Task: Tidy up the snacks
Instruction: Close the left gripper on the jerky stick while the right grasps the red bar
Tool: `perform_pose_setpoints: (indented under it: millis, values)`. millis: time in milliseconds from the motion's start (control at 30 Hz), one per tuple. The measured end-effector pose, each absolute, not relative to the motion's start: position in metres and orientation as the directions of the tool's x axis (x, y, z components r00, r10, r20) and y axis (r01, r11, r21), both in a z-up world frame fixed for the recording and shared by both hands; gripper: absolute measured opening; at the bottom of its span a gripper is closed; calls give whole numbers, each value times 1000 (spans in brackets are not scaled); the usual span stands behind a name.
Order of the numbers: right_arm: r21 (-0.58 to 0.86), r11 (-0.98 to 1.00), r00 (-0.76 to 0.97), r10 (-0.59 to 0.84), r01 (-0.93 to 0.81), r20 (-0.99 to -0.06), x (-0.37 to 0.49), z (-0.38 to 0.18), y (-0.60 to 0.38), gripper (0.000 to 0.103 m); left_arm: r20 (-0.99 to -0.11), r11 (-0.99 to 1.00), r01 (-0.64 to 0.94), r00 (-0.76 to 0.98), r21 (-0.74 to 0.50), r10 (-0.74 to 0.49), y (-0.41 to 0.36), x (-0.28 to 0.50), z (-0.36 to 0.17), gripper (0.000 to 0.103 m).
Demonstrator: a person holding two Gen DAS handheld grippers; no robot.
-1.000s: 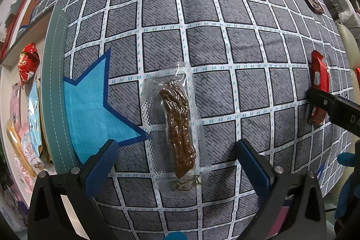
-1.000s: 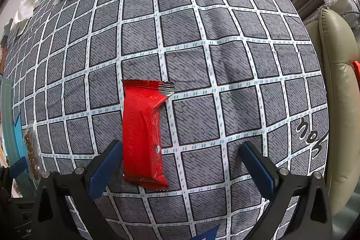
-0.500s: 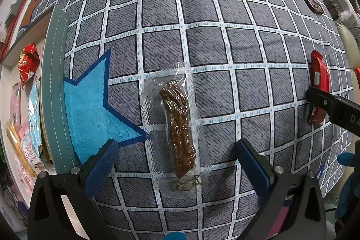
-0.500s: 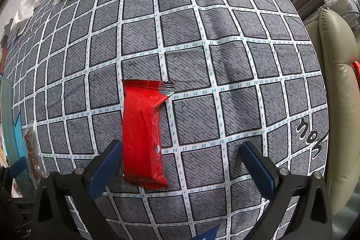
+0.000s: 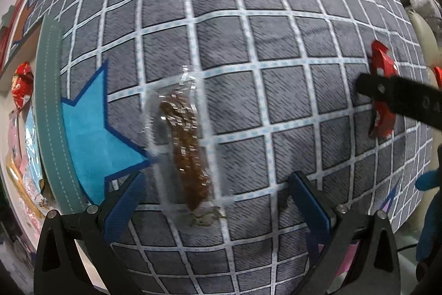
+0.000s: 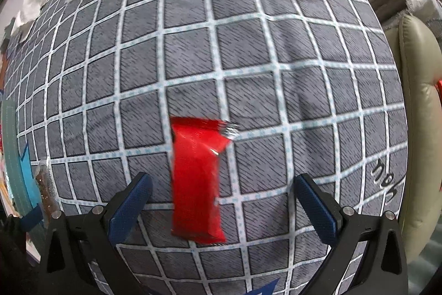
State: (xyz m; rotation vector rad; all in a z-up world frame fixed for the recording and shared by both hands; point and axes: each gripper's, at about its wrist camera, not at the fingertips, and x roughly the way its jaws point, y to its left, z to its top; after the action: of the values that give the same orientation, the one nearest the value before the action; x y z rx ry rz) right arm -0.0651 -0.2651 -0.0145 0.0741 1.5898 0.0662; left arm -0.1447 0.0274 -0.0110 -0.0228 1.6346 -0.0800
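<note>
Both sets of jaws spread wide: left gripper over clear sausage pack, right gripper over red wrapper. Probably light, slippery (film crinkles); best pinched mid-length.

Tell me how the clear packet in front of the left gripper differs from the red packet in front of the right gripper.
The clear packet is see-through and shows a brown snack stick inside; the red packet is opaque and hides its contents. The clear packet lies beside a blue star on the checked cloth; the red packet lies on plain checks. Both lie flat, ungrasped, between open gripper fingers.
</note>
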Motion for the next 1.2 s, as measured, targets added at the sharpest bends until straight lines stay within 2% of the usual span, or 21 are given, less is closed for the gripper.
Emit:
perform_pose_setpoints:
  millis: [100,167,233,267,333,367,400,433,567,733,967,1100,1133,1167,1200]
  values:
    - [87,996,-20,87,-6,-996,-59,-12,-261,101,-996,997,37,-58,-65,-63,26,-144,-9,99]
    - [85,996,-5,85,-19,-996,-62,-8,-258,94,-997,998,17,-43,-65,-64,31,-143,-6,93]
    - [85,996,14,85,-36,-996,-65,-2,-253,78,-998,998,-1,-26,-65,-65,38,-143,-1,80]
    - [85,995,24,86,-48,-996,-63,2,-251,73,-998,998,-6,-17,-66,-66,40,-140,2,76]
    - [90,994,34,92,-61,-995,-62,7,-247,49,-998,998,-4,7,-64,-64,46,-135,9,56]
    - [97,993,35,100,-69,-994,-59,9,-244,43,-998,998,2,14,-64,-64,48,-131,11,50]
    - [105,992,34,107,-70,-994,-63,12,-242,31,-999,999,4,15,-44,-44,50,-128,13,46]
    - [117,991,30,120,-70,-992,-60,15,-239,28,-999,999,5,14,-52,-52,52,-124,14,43]
    - [208,977,-2,208,-40,-978,-65,25,-228,28,-992,992,-20,9,-127,-126,70,-118,18,42]
    - [273,962,-34,272,-19,-962,-89,33,-215,27,-986,986,-35,44,-161,-159,95,-132,36,41]
    - [313,947,-45,310,-74,-950,-99,58,-168,27,-980,985,-39,106,-171,-166,121,-125,73,40]
    - [277,955,-38,274,-103,-961,-99,71,-140,27,-980,984,-54,113,-171,-165,143,-140,77,40]
    - [268,959,-46,265,-90,-963,-100,69,-138,27,-980,983,-61,111,-175,-167,145,-139,76,38]
    - [266,961,-58,262,-71,-963,-100,65,-137,28,-978,981,-65,112,-182,-174,149,-137,75,30]
    - [264,963,-67,260,-59,-963,-102,59,-139,28,-978,980,-64,107,-189,-181,146,-156,74,16]
